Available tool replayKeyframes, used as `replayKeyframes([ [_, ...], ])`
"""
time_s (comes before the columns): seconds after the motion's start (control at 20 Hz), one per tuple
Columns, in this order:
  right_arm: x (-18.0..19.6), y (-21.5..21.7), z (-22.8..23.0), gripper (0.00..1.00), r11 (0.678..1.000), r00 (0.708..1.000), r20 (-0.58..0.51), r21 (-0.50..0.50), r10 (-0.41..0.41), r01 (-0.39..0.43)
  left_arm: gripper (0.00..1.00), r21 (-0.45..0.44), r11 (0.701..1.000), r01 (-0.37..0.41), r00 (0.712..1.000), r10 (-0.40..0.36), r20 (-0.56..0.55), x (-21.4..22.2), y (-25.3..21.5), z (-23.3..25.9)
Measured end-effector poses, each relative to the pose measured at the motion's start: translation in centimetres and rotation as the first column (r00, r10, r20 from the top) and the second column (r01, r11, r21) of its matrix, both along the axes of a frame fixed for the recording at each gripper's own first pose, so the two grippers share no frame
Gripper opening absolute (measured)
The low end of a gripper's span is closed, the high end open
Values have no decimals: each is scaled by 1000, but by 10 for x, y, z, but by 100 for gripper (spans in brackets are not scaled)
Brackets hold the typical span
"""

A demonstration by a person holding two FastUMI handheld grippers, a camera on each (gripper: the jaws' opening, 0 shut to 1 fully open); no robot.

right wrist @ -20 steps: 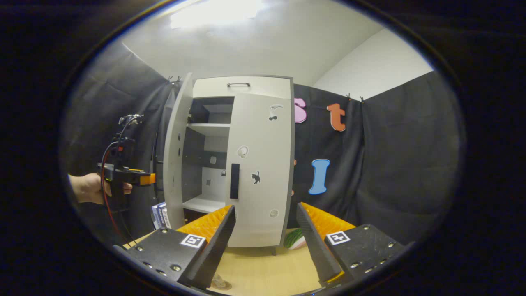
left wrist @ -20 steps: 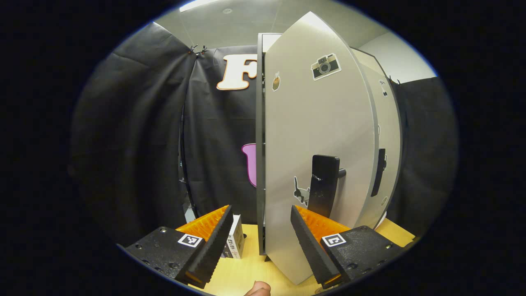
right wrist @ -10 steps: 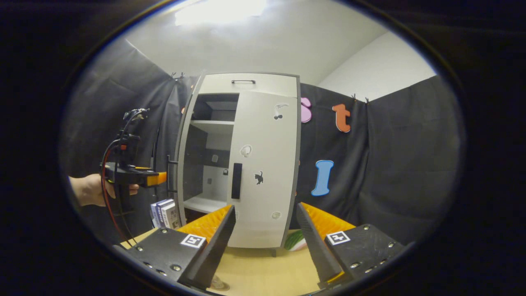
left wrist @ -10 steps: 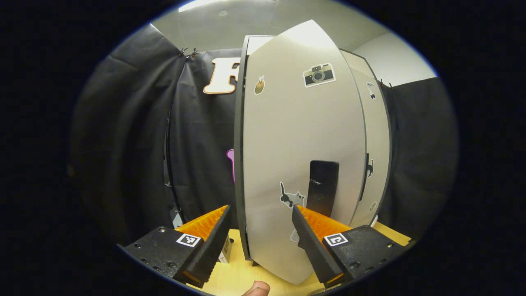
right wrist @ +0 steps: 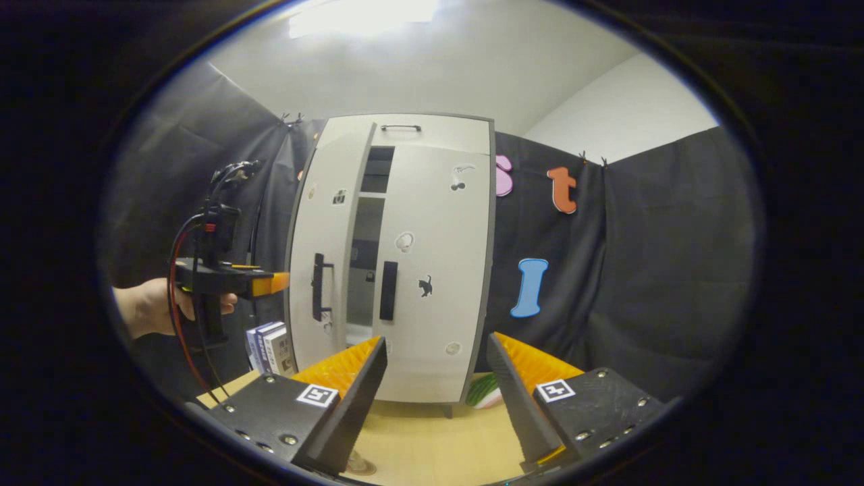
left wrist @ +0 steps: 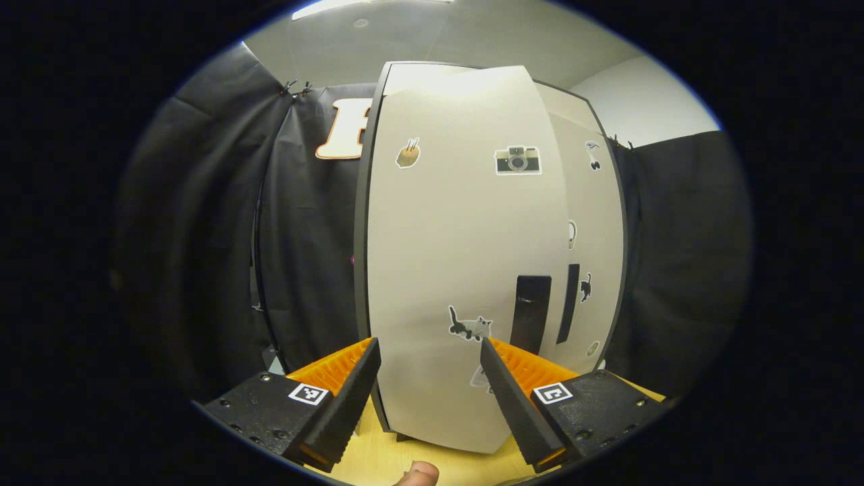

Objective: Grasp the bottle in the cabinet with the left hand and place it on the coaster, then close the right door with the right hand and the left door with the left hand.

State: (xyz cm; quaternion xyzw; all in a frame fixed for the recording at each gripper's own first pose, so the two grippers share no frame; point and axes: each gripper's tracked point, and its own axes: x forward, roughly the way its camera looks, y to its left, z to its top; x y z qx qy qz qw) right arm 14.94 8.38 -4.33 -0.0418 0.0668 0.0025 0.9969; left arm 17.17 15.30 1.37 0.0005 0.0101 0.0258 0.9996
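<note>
Two cabinet doors nearly shut, left door (right wrist: 317,270) a crack ajar.

Left hand-held gripper (left wrist: 428,388) stood released, fingers spread, close against the left door's face near its dark handle (left wrist: 530,314). Right hand-held gripper (right wrist: 435,391) also released, held back over the table (right wrist: 432,445), grasping nothing. Right door (right wrist: 432,270) sat closed. A hand (right wrist: 145,307) held the left tool. Bottle's place could not be told.

Tall pale-grey two-door cabinet (right wrist: 432,270) far ahead: right door (right wrist: 435,283) shut, left door (right wrist: 324,270) slightly ajar.
</note>
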Motion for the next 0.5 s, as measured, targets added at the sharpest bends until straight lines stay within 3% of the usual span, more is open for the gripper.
replayKeyframes([
  [0.4, -6, 0, 11, 91, 999, 1000, 21, 45, 7, -8, 95, 25, 1000, -8, 1000, 8, -10, -40, -5, -3],
  [0.45, -8, -1, 11, 87, 999, 1000, 23, 47, 7, -9, 95, 32, 999, -10, 1000, 10, -9, -45, -6, -4],
  [0.5, -9, -2, 12, 91, 999, 1000, 23, 45, 8, -9, 95, 35, 999, -6, 1000, 6, -12, -50, -9, -6],
])
